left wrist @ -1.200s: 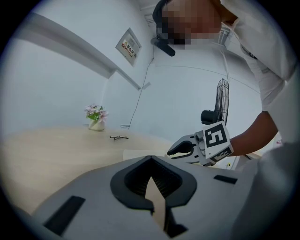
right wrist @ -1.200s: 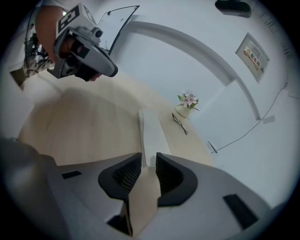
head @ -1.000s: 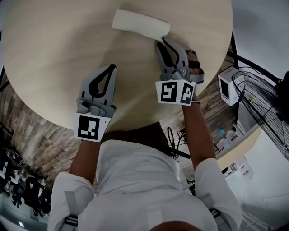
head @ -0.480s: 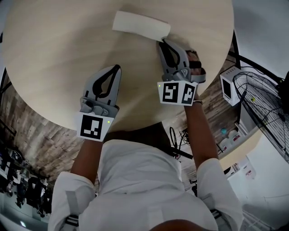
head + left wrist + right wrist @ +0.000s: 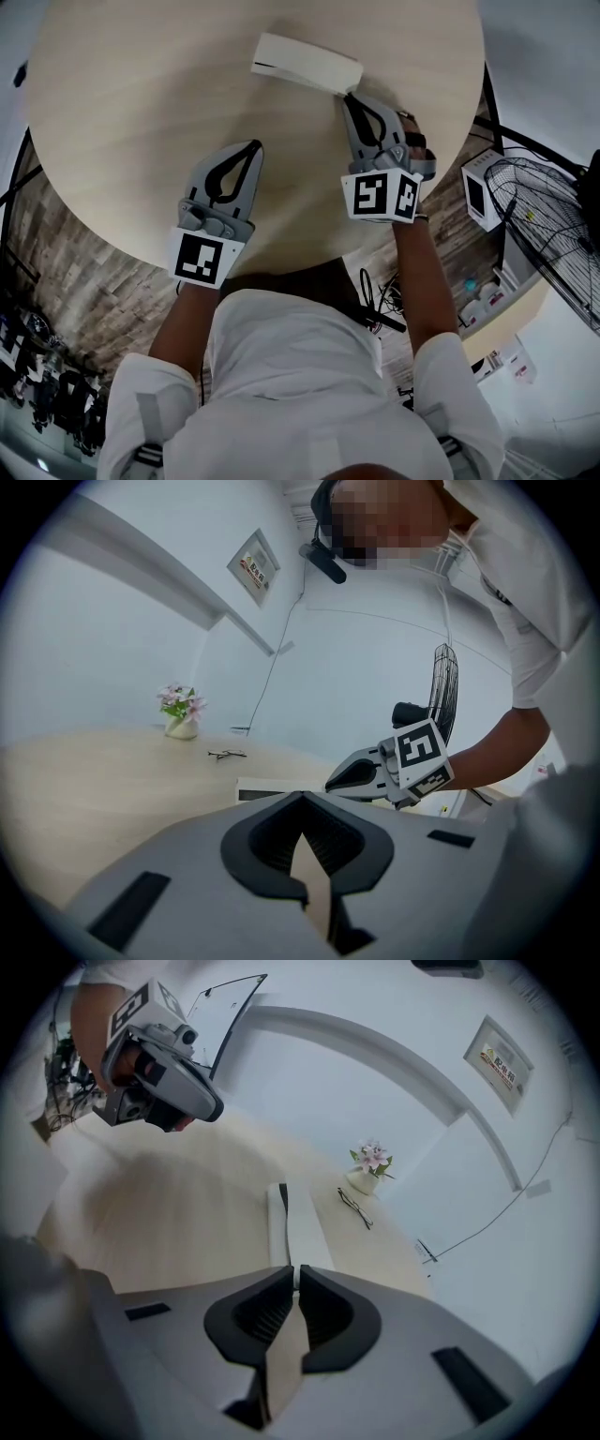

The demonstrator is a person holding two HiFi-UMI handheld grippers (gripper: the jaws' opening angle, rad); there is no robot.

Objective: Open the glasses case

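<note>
Evidently my right gripper, jaws together, sat just beside the glasses case; my left gripper, also closed, well apart. Only gripper views showed spectacles.

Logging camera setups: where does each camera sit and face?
Head view: on the person's head, looking steeply down at table, glasses case, left tool, right tool, forearms, torso.
Left gripper view: on the left tool, facing across the table; right tool and forearm show.
Right gripper view: on the right tool, facing along the case; left tool shows.
All three share the case.
</note>
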